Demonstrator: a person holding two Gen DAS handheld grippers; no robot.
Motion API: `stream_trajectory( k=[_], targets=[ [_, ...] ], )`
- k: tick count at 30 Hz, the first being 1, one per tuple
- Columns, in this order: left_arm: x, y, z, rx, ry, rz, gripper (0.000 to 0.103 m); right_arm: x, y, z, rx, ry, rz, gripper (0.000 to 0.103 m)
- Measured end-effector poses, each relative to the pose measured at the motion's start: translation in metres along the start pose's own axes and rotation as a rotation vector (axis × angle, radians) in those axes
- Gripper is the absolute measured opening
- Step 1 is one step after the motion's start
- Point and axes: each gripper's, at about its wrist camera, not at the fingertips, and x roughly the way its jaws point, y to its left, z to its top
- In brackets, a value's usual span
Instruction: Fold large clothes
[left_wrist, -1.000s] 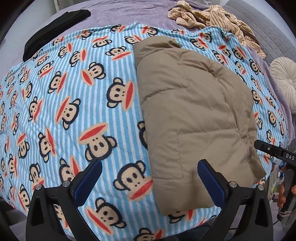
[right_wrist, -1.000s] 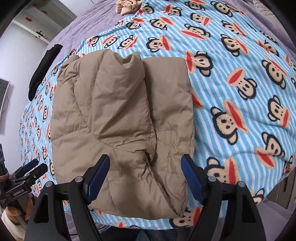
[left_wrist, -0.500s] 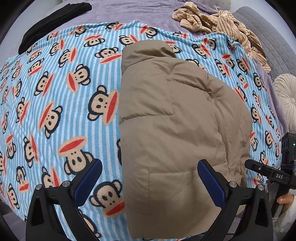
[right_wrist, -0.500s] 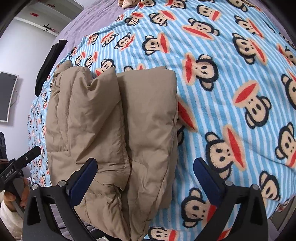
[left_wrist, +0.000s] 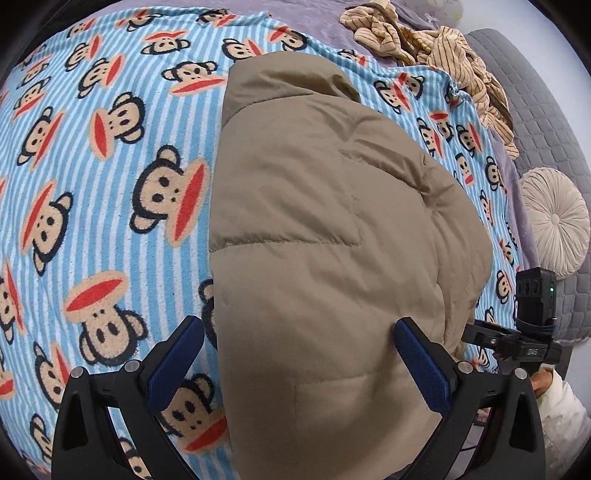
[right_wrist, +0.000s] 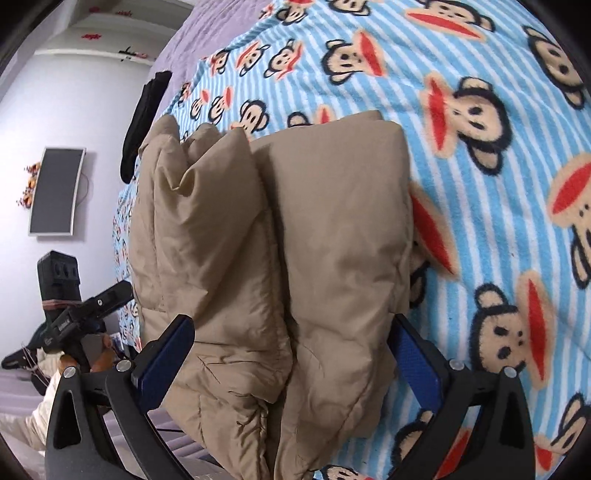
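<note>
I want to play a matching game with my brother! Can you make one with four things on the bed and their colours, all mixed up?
Things:
1. puffy jacket
2. monkey blanket
3. round cushion
4. folded cloth by the wall

Colours:
A. black
B. blue and white stripes
C. tan
D. cream

Pairs: 1-C, 2-B, 3-D, 4-A
</note>
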Motion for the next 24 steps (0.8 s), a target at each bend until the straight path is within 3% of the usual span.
stream_trajectory(
  k=[3,4,11,13,15,17,21,24],
  targets=[
    [0.016,0.010,0.007,0.005,0.035,-0.049,0.103,0.018,0.005,0.012,-0.076,0.054,-0.159,0.103],
    [0.021,0.013,0.009,0.004,0.044,-0.072,0.103,0.023,0.003,0.015,-0.080,0.066,-0.176,0.103],
    [0.071,0.044,0.025,-0.100,0.134,-0.318,0.103,0.055,-0.016,0.037,0.016,0.108,0.077,0.103],
    [0.085,0.048,0.027,-0.147,0.158,-0.364,0.103,0.066,-0.017,0.045,0.029,0.114,0.111,0.103],
    [0.089,0.041,0.027,-0.150,0.155,-0.337,0.103,0.080,-0.018,0.053,0.058,0.134,0.146,0.103],
    [0.082,0.024,0.028,-0.098,0.118,-0.259,0.102,0.093,-0.018,0.055,0.094,0.147,0.154,0.103],
    [0.063,-0.008,0.027,0.006,0.051,-0.138,0.086,0.096,-0.019,0.050,0.166,0.151,0.150,0.101],
    [0.052,-0.021,0.028,0.039,0.026,-0.098,0.079,0.093,-0.020,0.044,0.216,0.140,0.183,0.082]
  ],
)
